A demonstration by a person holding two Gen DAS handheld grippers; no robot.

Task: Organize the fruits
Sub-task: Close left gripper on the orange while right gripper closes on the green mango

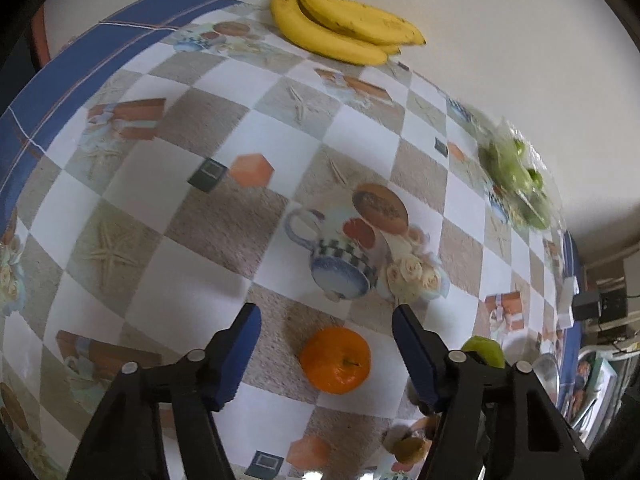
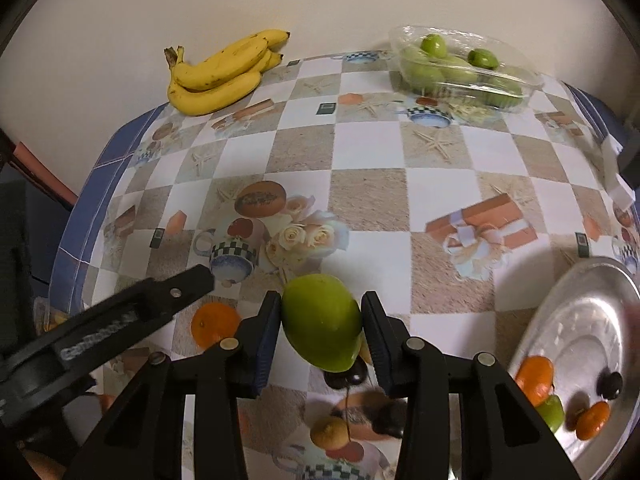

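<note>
Checkered oilcloth (image 2: 360, 152) with printed teacups, starfish and gift boxes covers the table, pushed up against a plain pale wall. At the far edge I see a bunch of bananas (image 2: 224, 74) and a clear plastic tray (image 2: 516, 80) of green fruit. My right gripper (image 2: 322, 320) is clamped on a green apple (image 2: 320, 322), both blue pads pressing its sides, lifted clear of the cloth. Off to its right sits a silver plate (image 2: 584, 320) holding two oranges, a green fruit and a dark plum. My left gripper (image 1: 326, 344) points down over a loose orange (image 1: 335, 360) lying on the cloth; that fruit sits between the fingers (image 1: 240, 356) with gaps on both sides, so the jaws stand apart and touch nothing
</note>
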